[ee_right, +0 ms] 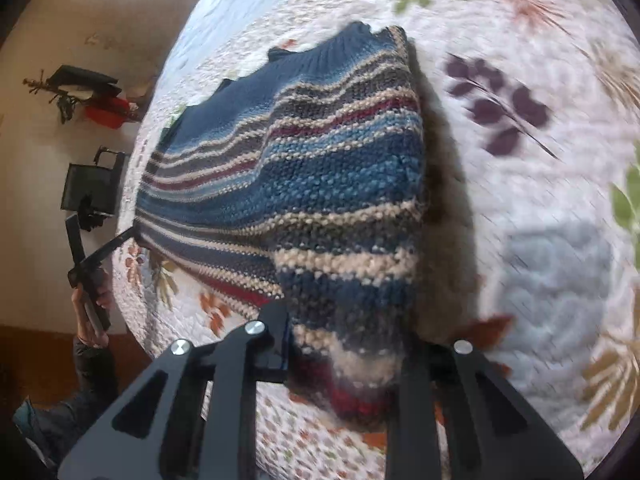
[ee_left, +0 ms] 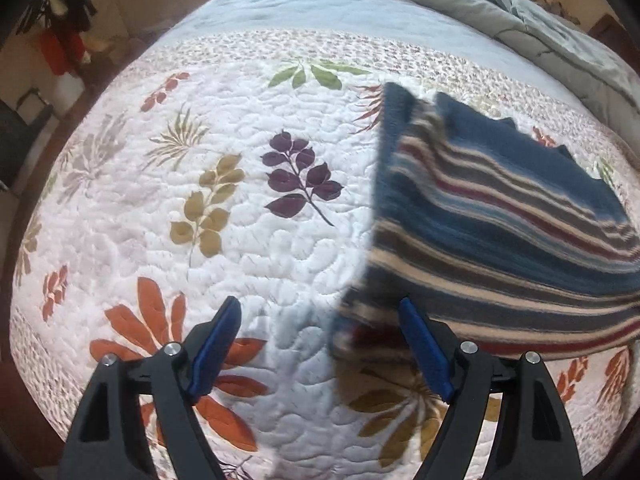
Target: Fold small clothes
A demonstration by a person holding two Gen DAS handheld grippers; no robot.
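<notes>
While my right gripper [ee_right: 344, 344] points steeply down at the bed, its two black fingers are pinched on a bunched edge of the striped sweater [ee_right: 304, 168], and the knit spills out over them so thickly that I cannot see the pads themselves. From that clamped edge the sweater stretches away across the quilt [ee_right: 520, 208], its dark blue ribbed hem at the far end and its bands of blue, cream, grey and dark red running crosswise. The part nearest my fingers is lifted clear of the bed and throws a shadow to its right; the far part seems to rest on the quilt.

My left gripper [ee_left: 320, 356] also tips downward, with its blue pads [ee_left: 216, 348] spread wide and nothing between them. It hovers over bare quilt, beside the sweater [ee_left: 500, 220], whose near edge hangs blurred just past my right-side pad. In the right wrist view, the left tool shows at the far left edge of the bed with a hand [ee_right: 90, 312] wrapped round its handle and a dark sleeve below.

A crumpled grey blanket [ee_left: 540, 24] lies heaped at the far end of the bed. Off the bed's side, against the wall, stand a red thing [ee_right: 106, 114] and a dark chair [ee_right: 92, 188], well apart from the sweater.
</notes>
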